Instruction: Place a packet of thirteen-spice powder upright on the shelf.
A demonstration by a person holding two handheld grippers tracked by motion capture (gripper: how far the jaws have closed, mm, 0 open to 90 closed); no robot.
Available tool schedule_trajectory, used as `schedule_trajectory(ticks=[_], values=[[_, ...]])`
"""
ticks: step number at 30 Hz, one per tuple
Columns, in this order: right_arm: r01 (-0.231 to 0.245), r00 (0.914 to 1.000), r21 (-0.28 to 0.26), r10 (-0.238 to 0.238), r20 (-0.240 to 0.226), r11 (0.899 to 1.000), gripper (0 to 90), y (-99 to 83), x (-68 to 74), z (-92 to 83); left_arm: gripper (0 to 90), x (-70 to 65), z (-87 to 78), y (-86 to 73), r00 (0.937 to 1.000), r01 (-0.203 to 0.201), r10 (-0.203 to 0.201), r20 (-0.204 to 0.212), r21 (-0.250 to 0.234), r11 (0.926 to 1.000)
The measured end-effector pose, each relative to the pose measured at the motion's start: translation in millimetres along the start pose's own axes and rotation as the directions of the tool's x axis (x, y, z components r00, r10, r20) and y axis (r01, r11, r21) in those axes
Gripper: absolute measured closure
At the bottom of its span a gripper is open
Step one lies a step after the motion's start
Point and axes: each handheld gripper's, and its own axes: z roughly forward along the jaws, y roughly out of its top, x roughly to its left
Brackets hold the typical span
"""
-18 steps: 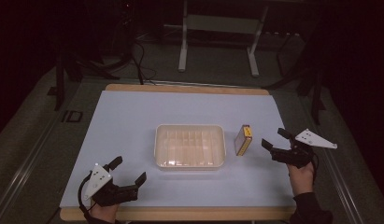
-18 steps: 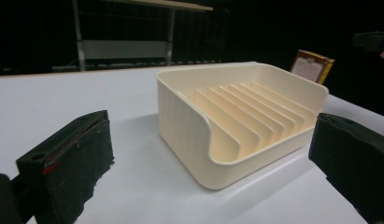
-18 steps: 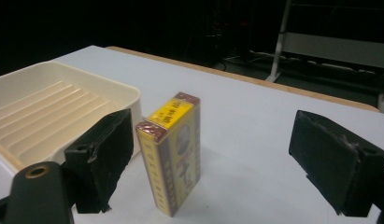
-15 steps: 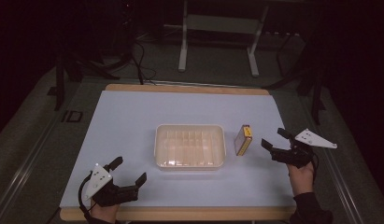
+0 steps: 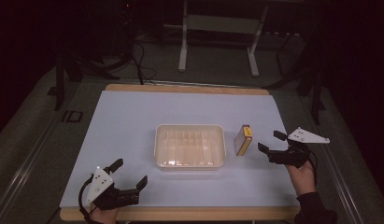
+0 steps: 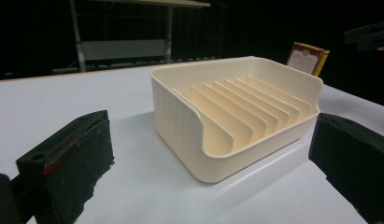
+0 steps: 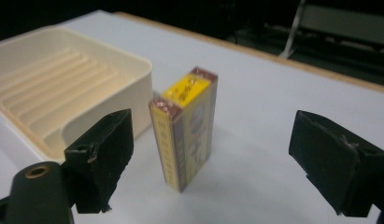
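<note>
A cream tray [image 5: 158,145] with ribs in its floor lies in the middle of the white table. Just right of it a small yellow and dark-red box [image 5: 243,140] stands on its narrow side. My right gripper [image 5: 270,141] is open a little to the right of the box and points at it. In the right gripper view the box [image 7: 185,126] stands upright just ahead of the gap between the black jaws, with neither pad touching it. My left gripper [image 5: 130,172] is open near the front left edge, nothing between its jaws, facing the tray [image 6: 180,107].
The white table top [image 5: 133,116] has a wooden border at front and back. Metal stand legs [image 5: 217,42] and cables lie on the dark floor behind the table. Beyond the tray, the left gripper view catches the box [image 6: 307,58] too.
</note>
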Motion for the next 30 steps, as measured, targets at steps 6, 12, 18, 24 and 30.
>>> schedule_trajectory(ticks=[6,12,18,24,30], values=[[-0.003,0.9998,0.108,0.005,-0.017,0.994,13.7,3.6,-2.6,1.8,0.0,-0.7,2.0,-0.9,0.9999,-0.004,0.004,0.015,0.016,0.9999],[0.013,0.9997,0.186,-0.009,-0.025,0.983,13.8,9.4,-5.8,0.3,0.0,-1.0,3.4,-1.2,0.9996,-0.007,0.006,0.026,0.025,0.9997],[0.06,0.9971,0.322,-0.041,-0.064,0.945,13.9,18.2,-9.5,-0.7,0.0,-0.8,4.3,-1.6,0.9995,-0.006,0.005,0.032,0.029,0.9995],[0.091,0.9923,0.419,-0.046,-0.115,0.903,14.0,24.8,-11.1,0.5,0.0,-1.4,4.8,-1.7,0.9993,-0.009,0.008,0.037,0.028,0.9996],[0.125,0.9823,0.528,-0.03,-0.185,0.84,13.2,26.1,-11.0,7.2,0.0,-1.0,4.9,-1.9,0.9992,-0.009,0.008,0.04,0.03,0.9995]])
